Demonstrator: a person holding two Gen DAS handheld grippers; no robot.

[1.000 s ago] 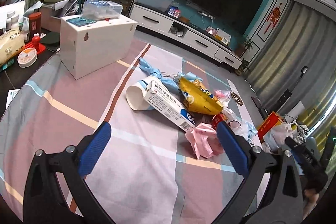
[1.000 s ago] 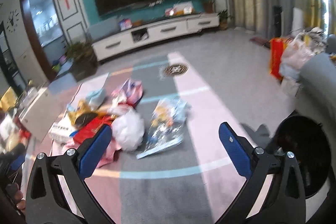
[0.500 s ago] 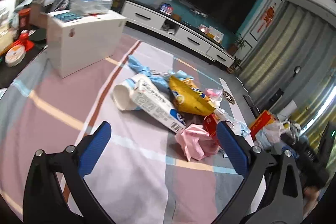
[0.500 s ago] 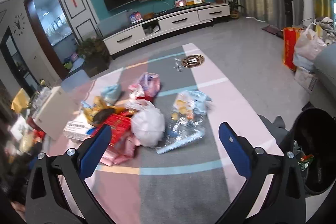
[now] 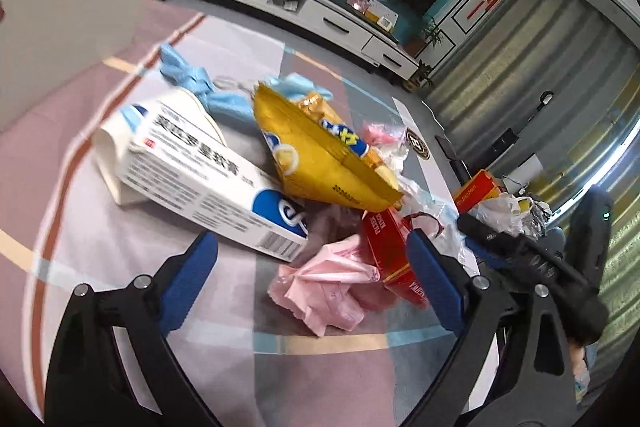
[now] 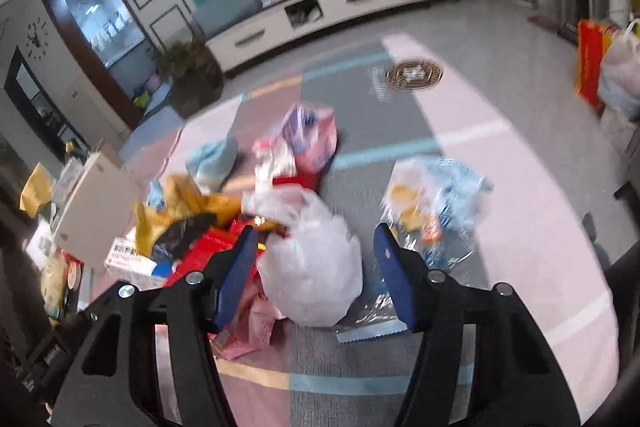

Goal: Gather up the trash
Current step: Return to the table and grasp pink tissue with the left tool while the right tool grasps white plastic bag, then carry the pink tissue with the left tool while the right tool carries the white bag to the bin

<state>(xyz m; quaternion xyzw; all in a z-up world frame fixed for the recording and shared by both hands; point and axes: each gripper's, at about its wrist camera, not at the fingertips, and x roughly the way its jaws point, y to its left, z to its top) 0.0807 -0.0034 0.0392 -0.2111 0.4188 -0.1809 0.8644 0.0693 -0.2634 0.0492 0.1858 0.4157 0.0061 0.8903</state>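
A pile of trash lies on a striped rug. In the left wrist view my left gripper [image 5: 310,271] is open, its jaws to either side of a crumpled pink bag [image 5: 324,287]. Beyond it lie a white and blue carton [image 5: 208,187], a yellow snack bag [image 5: 320,155], a red box [image 5: 390,251] and a blue cloth [image 5: 192,79]. In the right wrist view my right gripper [image 6: 314,269] is open with its jaws around a white plastic bag [image 6: 312,259], not touching it. A clear wrapper [image 6: 436,211] lies to its right.
A white box [image 5: 60,7] stands on the rug at the left of the pile. A white TV cabinet [image 6: 332,7] and a potted plant [image 6: 192,67] stand at the far wall. Full bags and a red carton [image 6: 592,63] sit on the floor at the right.
Both grippers have moved closer to the pile. The right jaws have narrowed and now straddle the white bag. The left gripper has come down to the pink bag.
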